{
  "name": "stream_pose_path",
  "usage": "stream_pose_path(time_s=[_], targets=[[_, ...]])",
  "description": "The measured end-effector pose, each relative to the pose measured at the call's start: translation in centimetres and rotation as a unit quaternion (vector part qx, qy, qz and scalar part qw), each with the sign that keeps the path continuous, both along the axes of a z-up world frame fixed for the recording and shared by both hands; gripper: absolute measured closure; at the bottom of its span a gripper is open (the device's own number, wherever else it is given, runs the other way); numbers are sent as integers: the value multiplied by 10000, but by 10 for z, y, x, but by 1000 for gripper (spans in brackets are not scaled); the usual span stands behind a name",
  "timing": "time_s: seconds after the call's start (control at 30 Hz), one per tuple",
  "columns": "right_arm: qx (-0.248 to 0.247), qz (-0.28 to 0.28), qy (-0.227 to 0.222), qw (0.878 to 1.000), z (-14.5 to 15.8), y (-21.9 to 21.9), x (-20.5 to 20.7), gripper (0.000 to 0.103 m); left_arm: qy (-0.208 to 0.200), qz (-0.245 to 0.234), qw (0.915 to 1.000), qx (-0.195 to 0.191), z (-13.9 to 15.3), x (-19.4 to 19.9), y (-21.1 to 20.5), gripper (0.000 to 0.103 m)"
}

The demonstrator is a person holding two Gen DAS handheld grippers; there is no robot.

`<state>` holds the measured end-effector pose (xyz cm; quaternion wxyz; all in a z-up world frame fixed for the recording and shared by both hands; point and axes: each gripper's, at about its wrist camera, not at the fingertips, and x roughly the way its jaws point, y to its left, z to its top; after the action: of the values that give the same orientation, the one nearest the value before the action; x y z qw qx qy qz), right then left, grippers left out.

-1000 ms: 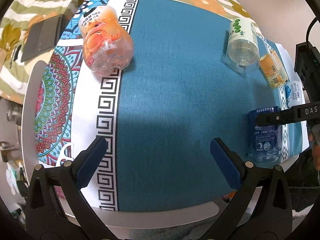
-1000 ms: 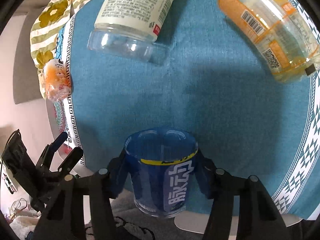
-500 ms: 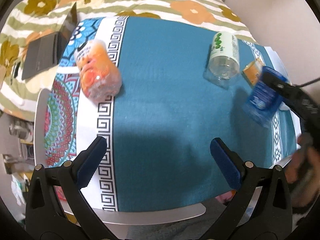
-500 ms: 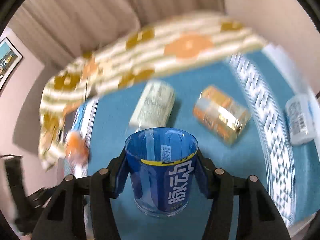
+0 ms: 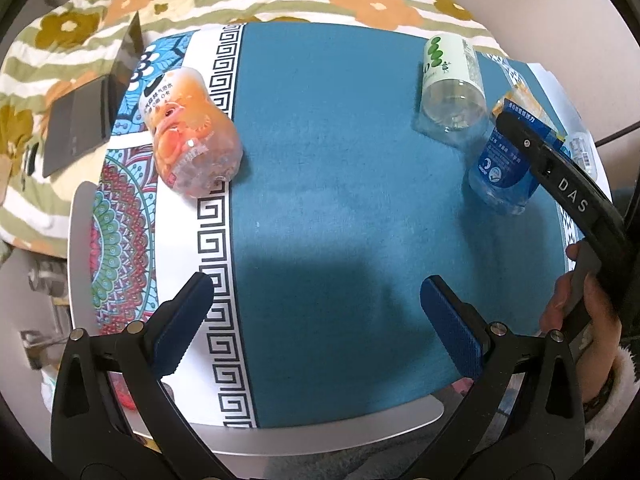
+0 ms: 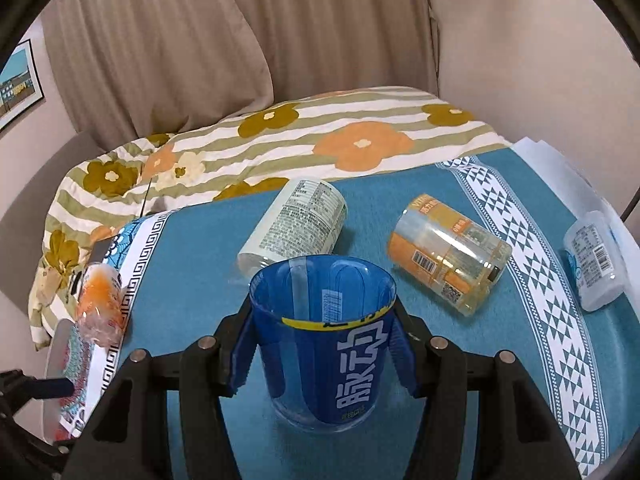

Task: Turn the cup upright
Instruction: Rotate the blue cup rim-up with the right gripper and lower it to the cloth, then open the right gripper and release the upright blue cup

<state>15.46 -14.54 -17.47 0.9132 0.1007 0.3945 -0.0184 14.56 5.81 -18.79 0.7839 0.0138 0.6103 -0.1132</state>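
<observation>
Holding the cup (image 6: 324, 344) between the pads of my right claw (image 6: 322, 350), I now have it mouth up. One second ago its mouth faced along the cloth (image 6: 400, 360) and the camera looked down; half a second ago the view was swinging up; now it looks level over the table toward the blanket (image 6: 352, 136) and curtain. So the flip itself seems done, and I judge that only setting down and letting go remain.

My left claw (image 5: 316, 324) hangs wide open over the cloth near the table edge, with nothing between its pads. From there the cup (image 5: 504, 168) shows at the right side, tilted a little, partly behind the right claw's finger.

Whether the cup's base already touches the cloth I cannot tell; it looks close, but the fisheye bends this. Farther away lie the white bottle (image 6: 296, 224), the orange bottle (image 6: 448, 256), a small jar (image 6: 594, 260) near the right border, and the peach bottle (image 6: 100, 300) at left; the left frame cuts some of these off.
</observation>
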Motion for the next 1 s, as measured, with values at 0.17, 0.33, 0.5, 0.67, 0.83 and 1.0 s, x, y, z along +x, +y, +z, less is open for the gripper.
stream_pose_path(time_s=[0.17, 0.33, 0.5, 0.67, 0.83, 1.0], targets=[[-269, 94, 108, 9995, 1, 8, -2, 49, -18, -55, 10000, -11, 1, 0, 0, 0], [-378, 219, 388, 9983, -3, 12, -11, 49, -28, -74, 10000, -45, 2, -2, -1, 0], [-337, 249, 625, 9972, -14, 9, -21, 49, -33, -31, 10000, -47, 2, -5, 1, 0], [-447, 318, 615, 9966, -14, 11, -23, 49, -13, 32, 10000, -38, -1, -9, 2, 0], [-387, 276, 621, 9969, -15, 9, -21, 33, -63, 58, 10000, -31, 2, -15, 2, 0], [-203, 306, 545, 9978, -12, 5, -23, 7, -159, 120, 9998, -50, 9, -21, 4, 0]])
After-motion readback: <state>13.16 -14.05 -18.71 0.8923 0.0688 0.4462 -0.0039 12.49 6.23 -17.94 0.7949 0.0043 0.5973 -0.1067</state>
